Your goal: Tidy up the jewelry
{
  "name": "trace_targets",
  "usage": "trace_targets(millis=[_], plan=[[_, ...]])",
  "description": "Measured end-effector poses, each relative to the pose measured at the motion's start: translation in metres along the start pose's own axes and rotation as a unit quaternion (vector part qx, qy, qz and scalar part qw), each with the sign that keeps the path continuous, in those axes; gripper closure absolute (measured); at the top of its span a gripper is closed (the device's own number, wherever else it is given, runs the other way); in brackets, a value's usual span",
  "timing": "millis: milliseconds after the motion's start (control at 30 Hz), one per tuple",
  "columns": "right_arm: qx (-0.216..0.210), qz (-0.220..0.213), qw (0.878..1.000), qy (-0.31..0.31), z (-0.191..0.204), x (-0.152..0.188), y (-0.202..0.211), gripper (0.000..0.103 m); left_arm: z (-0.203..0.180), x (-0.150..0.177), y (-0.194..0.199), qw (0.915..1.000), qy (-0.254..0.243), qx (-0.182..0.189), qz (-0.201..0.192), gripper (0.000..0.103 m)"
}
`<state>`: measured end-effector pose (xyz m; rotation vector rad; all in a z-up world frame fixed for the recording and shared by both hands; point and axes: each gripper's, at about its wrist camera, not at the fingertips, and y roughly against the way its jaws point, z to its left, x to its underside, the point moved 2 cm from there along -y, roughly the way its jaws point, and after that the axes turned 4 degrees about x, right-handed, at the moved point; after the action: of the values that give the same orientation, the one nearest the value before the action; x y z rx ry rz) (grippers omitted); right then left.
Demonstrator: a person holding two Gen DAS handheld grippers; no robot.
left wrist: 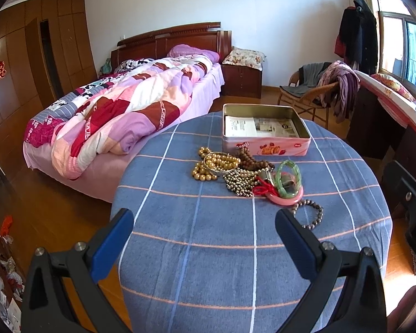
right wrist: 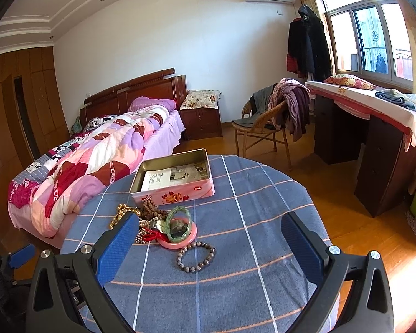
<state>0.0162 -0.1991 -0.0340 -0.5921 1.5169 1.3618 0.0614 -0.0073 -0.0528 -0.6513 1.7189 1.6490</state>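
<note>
Several pieces of jewelry are heaped near the middle of the round table point(left wrist: 180, 249): gold bead strands point(left wrist: 208, 166), a silver bangle point(left wrist: 222, 163), brown wooden beads point(left wrist: 252, 161), a green bangle point(left wrist: 289, 177) resting on a pink bangle point(left wrist: 285, 198), and a red cord point(left wrist: 263, 190). A grey-brown bead bracelet point(right wrist: 196, 256) is laid apart, just beside the pink bangle toward the near edge. An open pink tin point(left wrist: 266, 130), lined with printed paper point(left wrist: 260, 127), is placed toward the far edge. The left gripper point(left wrist: 205, 223) and right gripper point(right wrist: 209, 229) are held spread wide above the blue checked tablecloth point(right wrist: 263, 222), nothing being pinched.
</note>
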Motion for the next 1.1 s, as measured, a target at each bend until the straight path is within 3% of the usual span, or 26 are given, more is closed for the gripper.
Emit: trace_targets(millis=[133, 233, 400, 567, 800, 1100], plan=[[-0.004, 0.011, 1.000, 0.008, 0.000, 0.001, -0.013, 0.001, 0.003, -0.001, -0.007, 0.9999, 0.000, 0.010, 0.003, 0.001], [-0.012, 0.013, 1.000, 0.014, -0.004, 0.004, -0.020, 0.003, 0.007, 0.000, -0.017, 0.9998, -0.002, 0.018, 0.011, 0.009], [-0.013, 0.034, 0.999, 0.039, -0.014, 0.010, -0.038, 0.023, 0.017, 0.009, -0.040, 0.9982, 0.009, 0.044, 0.039, 0.011], [-0.043, 0.113, 0.993, 0.015, -0.022, 0.021, -0.082, 0.060, 0.019, 0.019, -0.065, 0.9960, 0.019, 0.039, 0.078, 0.010], [-0.110, 0.180, 0.978, 0.007, 0.009, 0.015, -0.158, 0.061, 0.016, 0.012, -0.081, 0.9955, 0.005, 0.039, 0.086, 0.008], [-0.113, 0.233, 0.965, 0.043, 0.043, 0.024, -0.227, 0.061, 0.029, -0.004, -0.107, 0.9944, 0.008, 0.056, 0.090, 0.006]])
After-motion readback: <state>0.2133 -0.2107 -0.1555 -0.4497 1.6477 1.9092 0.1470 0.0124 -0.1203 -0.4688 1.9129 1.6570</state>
